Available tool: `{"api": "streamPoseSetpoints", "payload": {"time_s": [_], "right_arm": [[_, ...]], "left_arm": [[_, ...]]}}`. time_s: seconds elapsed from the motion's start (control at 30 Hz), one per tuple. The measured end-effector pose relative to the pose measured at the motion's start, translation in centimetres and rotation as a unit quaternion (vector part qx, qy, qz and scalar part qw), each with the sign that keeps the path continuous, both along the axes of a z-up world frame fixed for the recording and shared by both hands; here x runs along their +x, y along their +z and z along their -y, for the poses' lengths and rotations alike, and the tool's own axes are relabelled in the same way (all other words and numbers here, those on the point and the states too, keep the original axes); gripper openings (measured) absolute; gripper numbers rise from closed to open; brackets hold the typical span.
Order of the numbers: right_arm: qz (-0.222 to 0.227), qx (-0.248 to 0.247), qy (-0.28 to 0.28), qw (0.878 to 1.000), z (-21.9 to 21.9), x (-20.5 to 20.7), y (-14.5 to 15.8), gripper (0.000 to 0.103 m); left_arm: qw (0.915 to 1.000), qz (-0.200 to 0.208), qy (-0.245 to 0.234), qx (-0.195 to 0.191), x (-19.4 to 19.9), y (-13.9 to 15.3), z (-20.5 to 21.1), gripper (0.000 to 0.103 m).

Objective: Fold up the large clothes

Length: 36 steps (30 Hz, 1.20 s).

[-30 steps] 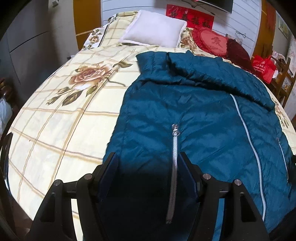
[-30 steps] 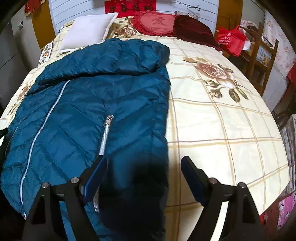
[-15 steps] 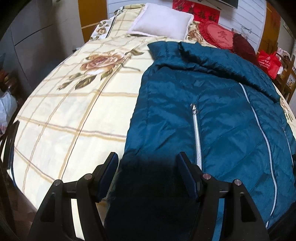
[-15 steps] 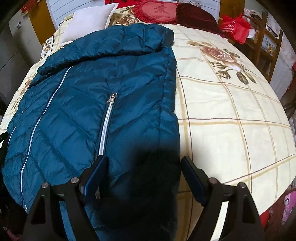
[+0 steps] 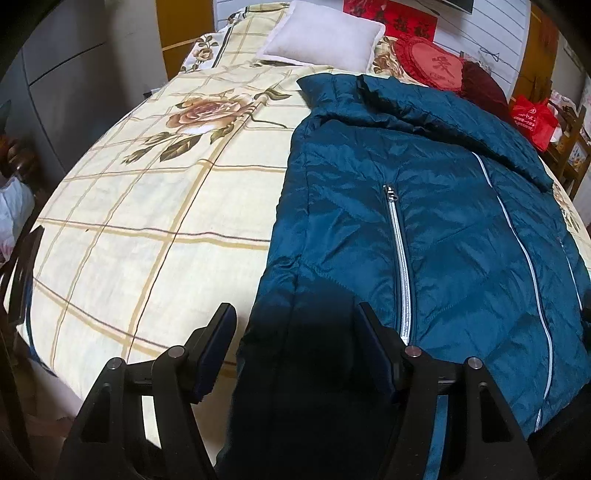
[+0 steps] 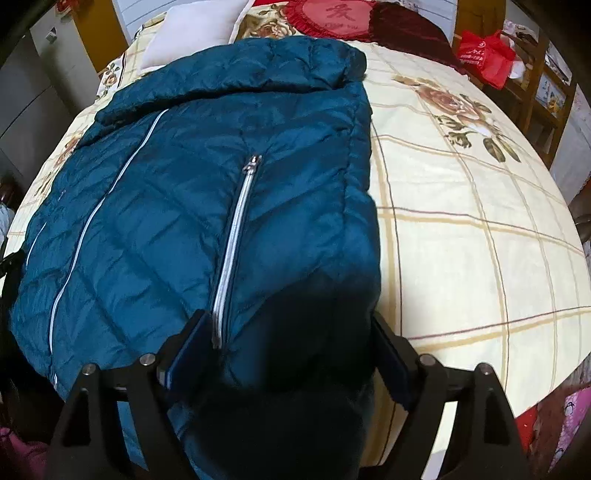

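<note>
Jacket [image 5: 443, 221], teal, quilted, flat on bed [image 5: 147, 221]

Home bedroom. Bed [image 5: 147, 229] under a cream plaid rose-print cover, white pillow [image 5: 325, 40] and red heart cushion [image 5: 432, 62] at the head, red banner [image 5: 388, 14] on the wall behind.
</note>
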State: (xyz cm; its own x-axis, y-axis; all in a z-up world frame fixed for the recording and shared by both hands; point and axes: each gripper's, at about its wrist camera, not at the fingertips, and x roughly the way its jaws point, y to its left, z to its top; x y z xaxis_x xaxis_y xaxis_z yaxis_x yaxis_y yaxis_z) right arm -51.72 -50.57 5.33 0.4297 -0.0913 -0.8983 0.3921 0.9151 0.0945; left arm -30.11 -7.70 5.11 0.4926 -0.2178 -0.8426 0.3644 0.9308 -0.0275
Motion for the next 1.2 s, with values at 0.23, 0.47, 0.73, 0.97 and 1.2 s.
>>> {"api": "streamPoseSetpoints", "payload": {"time_s": [0.23,0.47,0.73,0.97,1.2], "right_arm": [[-0.005,-0.001,0.009,1.0,-0.4,-0.8,0.3,0.087],[-0.005,0.001,0.02,1.0,-0.8,-1.6,0.6,0.087],[-0.009,-0.001,0.026,1.0,-1.1,-1.8,0.6,0.087],[-0.011,0.001,0.032,0.999,-1.1,-1.9,0.8,0.087],[-0.009,0.005,0.034,0.999,-1.1,-1.8,0.6,0.089]], "left_arm": [[0.9999,-0.012,0.005,-0.007,-0.6,0.3,-1.4,0.075],[0.9972,-0.053,0.032,-0.043,-0.4,-0.1,-4.0,0.075],[0.995,-0.084,0.019,-0.052,-1.0,-1.2,-3.7,0.075],[0.9944,-0.091,-0.002,-0.053,-1.4,-1.4,-2.8,0.075],[0.9955,-0.083,-0.009,-0.045,-1.6,-1.5,-2.2,0.076]]}}
